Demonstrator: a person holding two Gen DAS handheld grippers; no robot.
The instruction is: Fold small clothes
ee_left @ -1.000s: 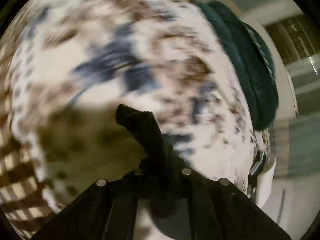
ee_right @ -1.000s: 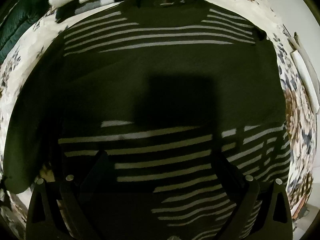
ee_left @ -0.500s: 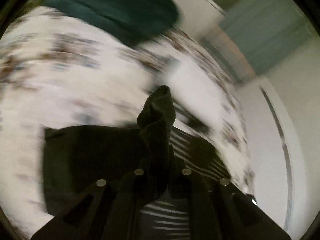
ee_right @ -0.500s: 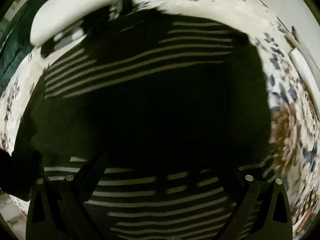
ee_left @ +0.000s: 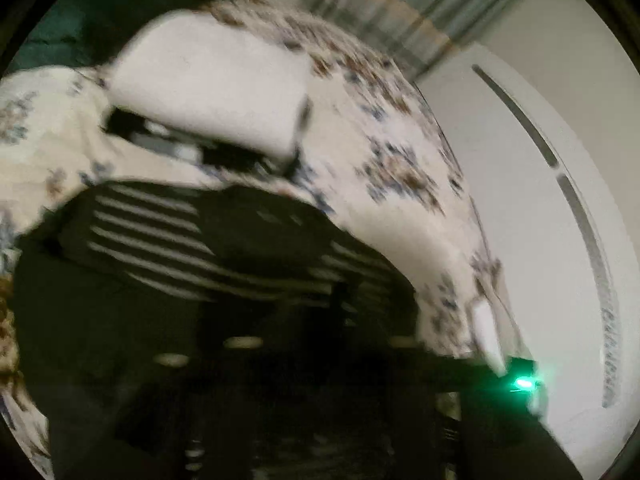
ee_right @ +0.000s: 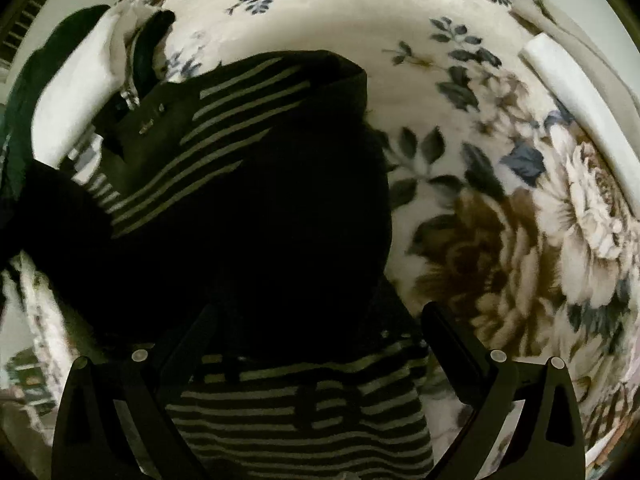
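A black shirt with thin white stripes [ee_right: 260, 208] lies on a floral bedspread [ee_right: 500, 220], its left sleeve folded over the body. My right gripper [ee_right: 316, 320] is open just above the shirt's lower part, holding nothing. In the left wrist view the shirt [ee_left: 168, 264] fills the lower half. My left gripper sits low in that view, dark and blurred, so I cannot tell how its jaws stand.
A white folded cloth [ee_left: 208, 84] lies on dark striped fabric beyond the shirt's collar. A dark green garment [ee_left: 80, 20] lies further back. A white panel [ee_right: 576, 108] lies at the bed's right edge. A white wall [ee_left: 560, 200] rises to the right.
The left gripper swung the sleeve from the left across onto the shirt's body. The right gripper moved right and lower over the shirt, staying open.
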